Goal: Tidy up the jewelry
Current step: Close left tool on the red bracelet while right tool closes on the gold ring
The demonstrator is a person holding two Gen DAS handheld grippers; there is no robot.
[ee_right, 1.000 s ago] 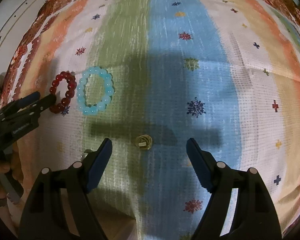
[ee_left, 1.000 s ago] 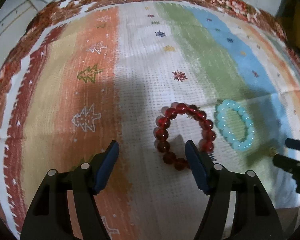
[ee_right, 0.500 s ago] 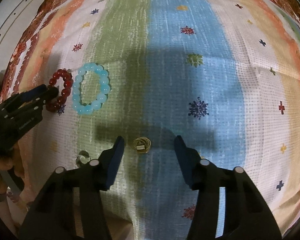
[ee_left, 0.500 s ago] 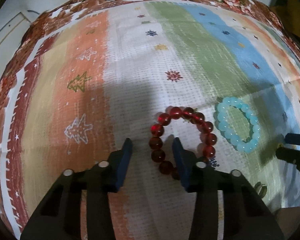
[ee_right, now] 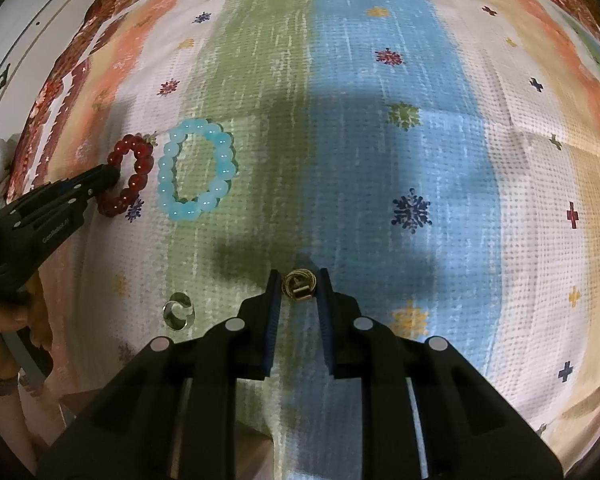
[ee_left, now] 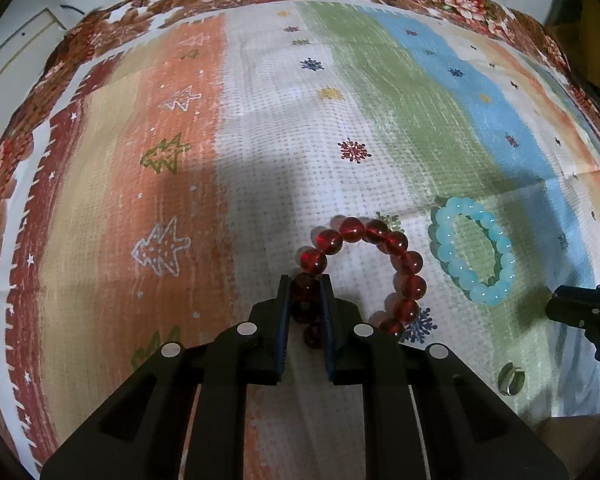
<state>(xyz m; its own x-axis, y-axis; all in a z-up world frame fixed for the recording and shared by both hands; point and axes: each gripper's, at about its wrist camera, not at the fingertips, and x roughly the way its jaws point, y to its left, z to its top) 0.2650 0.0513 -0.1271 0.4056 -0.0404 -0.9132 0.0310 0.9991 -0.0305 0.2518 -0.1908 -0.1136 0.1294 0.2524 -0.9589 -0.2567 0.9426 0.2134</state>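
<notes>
Two grippers work on the striped tablecloth (ee_left: 260, 128). The left gripper (ee_left: 305, 280) pinches the near-left beads of the red bead bracelet (ee_left: 380, 264), which lies on the white stripe just beside the pale blue bead bracelet (ee_left: 474, 250). The right gripper (ee_right: 298, 276) has its jaws drawn in around a small gold ring (ee_right: 299, 285) near the cloth's near edge. A silver ring (ee_right: 178, 310) lies to its left.
</notes>
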